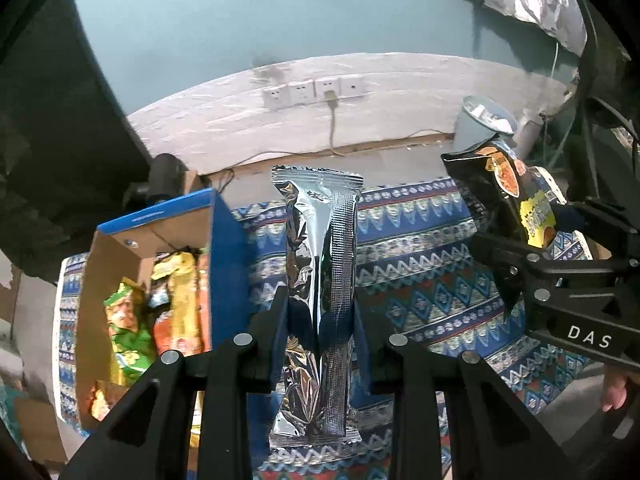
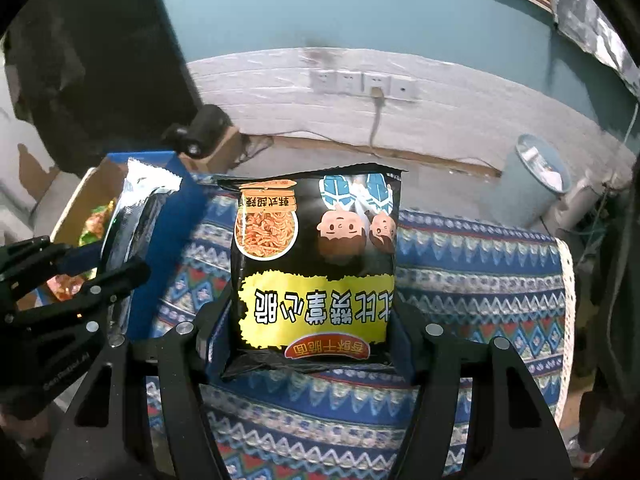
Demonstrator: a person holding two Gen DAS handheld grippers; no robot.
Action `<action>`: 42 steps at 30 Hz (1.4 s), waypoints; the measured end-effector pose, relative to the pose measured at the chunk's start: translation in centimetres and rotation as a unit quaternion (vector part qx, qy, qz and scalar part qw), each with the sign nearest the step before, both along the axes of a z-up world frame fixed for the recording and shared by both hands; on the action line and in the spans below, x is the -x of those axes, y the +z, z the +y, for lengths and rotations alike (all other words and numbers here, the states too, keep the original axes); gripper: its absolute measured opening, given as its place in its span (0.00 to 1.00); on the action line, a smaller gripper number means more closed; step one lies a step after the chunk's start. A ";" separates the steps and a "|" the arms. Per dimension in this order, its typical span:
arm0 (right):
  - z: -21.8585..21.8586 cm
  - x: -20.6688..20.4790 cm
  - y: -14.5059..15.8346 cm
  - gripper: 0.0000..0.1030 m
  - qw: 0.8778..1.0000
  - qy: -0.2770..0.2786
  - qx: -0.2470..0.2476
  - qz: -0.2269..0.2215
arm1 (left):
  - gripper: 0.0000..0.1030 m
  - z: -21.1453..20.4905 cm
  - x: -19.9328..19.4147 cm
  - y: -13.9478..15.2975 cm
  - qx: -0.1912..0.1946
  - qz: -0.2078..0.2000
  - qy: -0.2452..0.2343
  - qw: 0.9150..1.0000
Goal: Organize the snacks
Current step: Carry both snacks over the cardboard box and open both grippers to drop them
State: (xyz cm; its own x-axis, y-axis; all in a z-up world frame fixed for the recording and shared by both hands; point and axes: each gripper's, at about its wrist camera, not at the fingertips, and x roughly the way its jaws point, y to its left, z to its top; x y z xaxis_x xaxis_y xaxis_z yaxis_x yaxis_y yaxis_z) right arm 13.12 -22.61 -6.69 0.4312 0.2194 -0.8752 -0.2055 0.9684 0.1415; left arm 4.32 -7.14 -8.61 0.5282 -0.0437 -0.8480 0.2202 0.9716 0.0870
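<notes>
My left gripper (image 1: 320, 320) is shut on a long silver foil snack pack (image 1: 320, 264) and holds it upright above the patterned cloth, just right of the cardboard box (image 1: 120, 240). The box has blue outer walls and holds several snack packs, green (image 1: 128, 332) and orange (image 1: 180, 304). My right gripper (image 2: 312, 344) is shut on a black and yellow noodle snack bag (image 2: 316, 264), held upside down above the cloth. In the right wrist view the left gripper (image 2: 96, 284) with the silver pack (image 2: 132, 216) is at the left, by the box (image 2: 80, 196).
A blue patterned tablecloth (image 2: 480, 280) covers the table. Behind it is a floor, a grey bin (image 2: 532, 176), a wall with sockets (image 2: 364, 82) and a cable. A dark camera (image 2: 200, 128) sits behind the box.
</notes>
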 end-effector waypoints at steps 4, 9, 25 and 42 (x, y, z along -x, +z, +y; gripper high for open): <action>2.0 -0.3 0.2 0.63 1.000 0.014 -0.002 -0.003 | 0.29 1.8 0.2 0.4 0.005 -0.002 0.008 1.000; 4.6 -0.9 0.3 0.63 1.000 0.031 -0.005 -0.004 | 0.29 4.2 0.5 0.7 0.009 -0.006 0.022 1.000; 14.9 -3.2 1.1 0.63 0.995 0.096 -0.022 -0.007 | 0.29 15.4 1.3 -0.6 0.038 0.006 0.111 0.993; 23.9 -4.2 -0.5 0.63 0.987 0.156 -0.025 0.024 | 0.29 23.2 1.5 -2.7 0.059 0.026 0.192 0.979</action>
State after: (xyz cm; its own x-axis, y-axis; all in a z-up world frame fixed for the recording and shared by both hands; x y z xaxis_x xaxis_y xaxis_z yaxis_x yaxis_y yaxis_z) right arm 17.37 1.26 -7.18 0.2935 0.3787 -0.8777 -0.4840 0.8507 0.2052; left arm 2.85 16.08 -11.35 0.4817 0.0511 -0.8748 -0.1620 0.9863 -0.0316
